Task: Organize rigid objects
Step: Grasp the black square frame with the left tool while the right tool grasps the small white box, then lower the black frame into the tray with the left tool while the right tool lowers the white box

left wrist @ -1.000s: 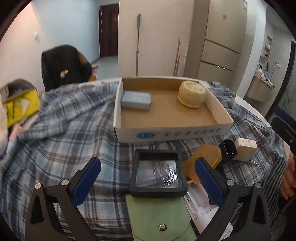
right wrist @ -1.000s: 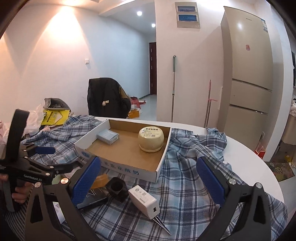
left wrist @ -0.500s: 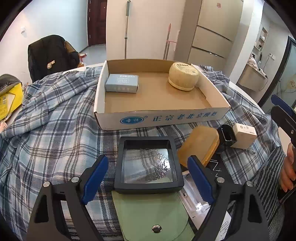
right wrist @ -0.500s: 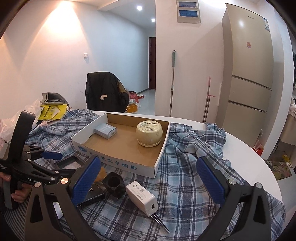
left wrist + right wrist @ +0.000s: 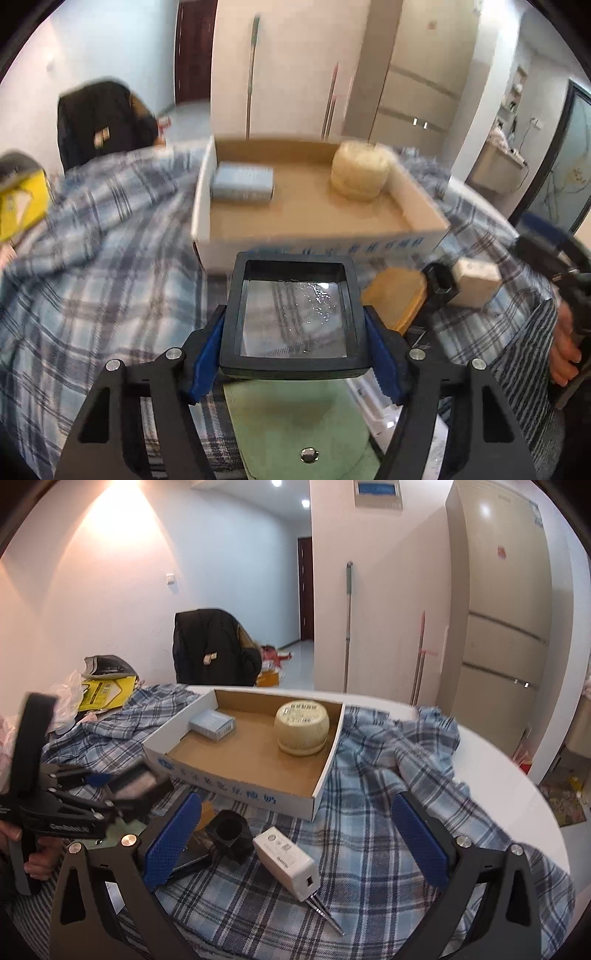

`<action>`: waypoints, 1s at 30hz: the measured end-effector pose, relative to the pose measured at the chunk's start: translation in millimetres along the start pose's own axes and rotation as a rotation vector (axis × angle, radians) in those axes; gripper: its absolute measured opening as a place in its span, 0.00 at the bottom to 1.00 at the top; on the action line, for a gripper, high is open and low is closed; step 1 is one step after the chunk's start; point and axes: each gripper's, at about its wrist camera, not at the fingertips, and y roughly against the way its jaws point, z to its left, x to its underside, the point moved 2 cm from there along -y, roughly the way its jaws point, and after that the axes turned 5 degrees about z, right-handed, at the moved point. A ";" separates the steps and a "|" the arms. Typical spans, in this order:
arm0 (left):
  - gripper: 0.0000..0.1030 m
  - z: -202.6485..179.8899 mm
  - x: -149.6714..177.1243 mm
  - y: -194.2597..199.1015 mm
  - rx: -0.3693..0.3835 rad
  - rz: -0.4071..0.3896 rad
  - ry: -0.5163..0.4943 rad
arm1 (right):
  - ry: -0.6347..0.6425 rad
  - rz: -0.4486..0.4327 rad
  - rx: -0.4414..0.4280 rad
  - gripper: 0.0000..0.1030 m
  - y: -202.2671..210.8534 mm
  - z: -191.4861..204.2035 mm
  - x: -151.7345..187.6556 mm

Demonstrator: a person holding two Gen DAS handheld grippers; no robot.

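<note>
From the left wrist view, the left claw (image 5: 295,354) is closing, its blue pads against both sides of the black-framed magnifier (image 5: 293,317) at 6 o'clock, lying over a green pouch (image 5: 295,424). The cardboard box (image 5: 317,251) sits at 12 o'clock, holding a small blue box (image 5: 242,182) at 11 and a cream jar (image 5: 360,175) at 1. An amber case (image 5: 397,299) lies at 3 o'clock of the magnifier. From the right wrist view, the right claw (image 5: 295,843) hangs spread and empty over the plaid-covered surface (image 5: 376,834), with a white charger (image 5: 286,860) between its fingers.
</note>
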 end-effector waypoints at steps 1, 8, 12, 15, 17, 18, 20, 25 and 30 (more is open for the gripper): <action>0.70 -2.8 -0.7 7.6 -0.007 -0.042 -0.013 | -0.003 0.018 -0.006 1.00 -2.4 -0.5 0.5; 0.70 -21.3 -0.9 54.4 -0.074 -0.308 -0.109 | 0.043 0.217 -0.023 0.90 -28.9 6.7 13.5; 0.70 -25.1 -0.1 59.0 -0.078 -0.344 -0.128 | 0.078 0.219 0.006 0.81 -31.4 9.9 17.3; 0.70 -23.6 -1.0 59.6 -0.078 -0.348 -0.118 | 0.083 0.251 0.023 0.66 -38.0 8.7 19.6; 0.70 -21.8 0.6 59.6 -0.074 -0.344 -0.110 | 0.098 0.281 0.053 0.57 -44.2 9.4 20.7; 0.70 -20.4 -0.2 59.4 -0.074 -0.343 -0.103 | 0.105 0.301 0.044 0.48 -47.6 10.0 22.4; 0.70 -19.0 1.0 59.9 -0.072 -0.343 -0.098 | 0.103 0.329 0.007 0.37 -52.0 10.8 24.2; 0.70 -19.8 2.2 60.5 -0.076 -0.351 -0.098 | 0.110 0.339 -0.010 0.24 -52.3 11.3 25.9; 0.70 -20.7 3.3 63.9 -0.088 -0.370 -0.098 | 0.110 0.311 -0.004 0.21 -47.2 12.4 26.1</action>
